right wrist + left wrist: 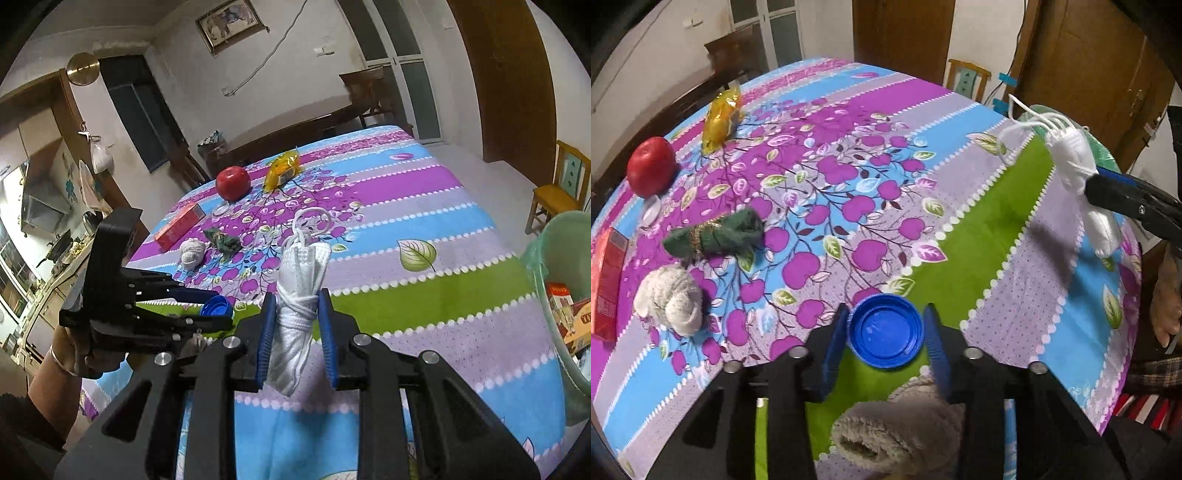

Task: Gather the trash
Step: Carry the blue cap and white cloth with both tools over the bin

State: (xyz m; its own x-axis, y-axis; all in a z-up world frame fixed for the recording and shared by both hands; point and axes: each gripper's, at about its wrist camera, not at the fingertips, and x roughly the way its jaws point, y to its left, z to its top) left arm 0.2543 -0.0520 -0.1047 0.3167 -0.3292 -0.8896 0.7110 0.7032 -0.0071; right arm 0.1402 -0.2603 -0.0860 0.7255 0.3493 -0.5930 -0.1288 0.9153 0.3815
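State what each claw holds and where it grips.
Left claw clamps the blue bottle cap across its rim. Right claw pinches the rolled white mask around its strap-wrapped middle.

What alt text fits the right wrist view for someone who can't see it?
The right claw grips a rolled white face mask above a floral tablecloth. A green bin stands at right; the left claw holds a blue bottle cap at left.
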